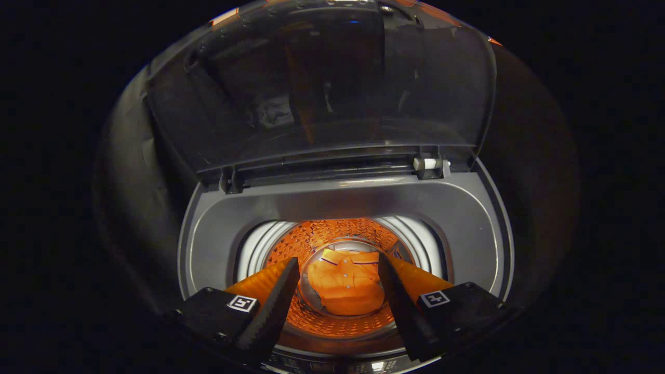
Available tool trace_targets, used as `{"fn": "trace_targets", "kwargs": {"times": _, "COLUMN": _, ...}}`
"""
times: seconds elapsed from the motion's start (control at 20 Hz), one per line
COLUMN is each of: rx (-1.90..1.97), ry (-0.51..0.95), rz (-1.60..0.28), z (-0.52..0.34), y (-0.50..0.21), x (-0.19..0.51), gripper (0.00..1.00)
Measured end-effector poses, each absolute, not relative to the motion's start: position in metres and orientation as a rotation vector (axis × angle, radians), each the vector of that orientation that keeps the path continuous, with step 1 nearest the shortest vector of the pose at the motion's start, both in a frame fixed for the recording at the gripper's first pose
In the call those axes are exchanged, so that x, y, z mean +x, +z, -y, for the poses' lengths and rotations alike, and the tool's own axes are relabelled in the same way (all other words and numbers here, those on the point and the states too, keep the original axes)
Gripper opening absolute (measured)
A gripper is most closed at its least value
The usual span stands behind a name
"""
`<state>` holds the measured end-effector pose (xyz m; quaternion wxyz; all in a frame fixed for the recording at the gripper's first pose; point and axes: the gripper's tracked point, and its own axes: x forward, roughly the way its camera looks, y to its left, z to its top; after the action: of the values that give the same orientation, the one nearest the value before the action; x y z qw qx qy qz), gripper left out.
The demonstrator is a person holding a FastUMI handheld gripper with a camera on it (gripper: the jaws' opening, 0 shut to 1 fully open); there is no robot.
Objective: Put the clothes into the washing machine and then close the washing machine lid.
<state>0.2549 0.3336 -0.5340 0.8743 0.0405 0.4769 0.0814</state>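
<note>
Dark surroundings close in on every side of the washing machine (218, 249), so I have little beyond the appliance itself to judge by. Its grey top deck frames a round opening, and the perforated drum (332, 234) below is lit in an orange cast.

Findings:
- The clothes (347, 283), a folded collared shirt with buttons down the front, lie at the bottom of the drum, seen between my fingers and well below them.
- The gripper (337, 291) hangs over the opening with its fingers spread wide and nothing held. Neither finger touches the garment or the drum wall.
- The lid (322, 88), a tinted transparent panel, stands raised on its hinges (428, 165) at the far edge of the deck, beyond the fingers.

Assessment: loading looks complete; I judge that closing the lid is what remains.

Risks from here:
- The lid is smooth and stands near upright. A push placed near the hinge line could slip off or fail to tip it forward.
- If it swings down freely it may slam, or catch the fingers if I am slow to clear the opening.
- Reflections on the panel make its edge hard to read in this dim light, so I could misjudge contact.
- Dipping the fingers lower risks snagging the shirt and dragging it out.
</note>
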Motion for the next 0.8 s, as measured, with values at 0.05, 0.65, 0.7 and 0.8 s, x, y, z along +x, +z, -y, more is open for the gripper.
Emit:
{"fn": "trace_targets", "kwargs": {"times": 0.05, "rx": 0.092, "ry": 0.176, "rz": -0.978, "z": -0.334, "y": -0.525, "x": 0.255, "gripper": 0.98}}
{"fn": "trace_targets", "kwargs": {"times": 0.65, "rx": 0.086, "ry": 0.198, "rz": -0.673, "z": -0.328, "y": -0.374, "x": 0.288, "gripper": 0.98}}
{"fn": "trace_targets", "kwargs": {"times": 0.7, "rx": 0.095, "ry": 0.197, "rz": -0.649, "z": -0.329, "y": -0.362, "x": 0.292, "gripper": 0.98}}
{"fn": "trace_targets", "kwargs": {"times": 0.8, "rx": 0.103, "ry": 0.200, "rz": -0.595, "z": -0.330, "y": -0.334, "x": 0.304, "gripper": 0.98}}
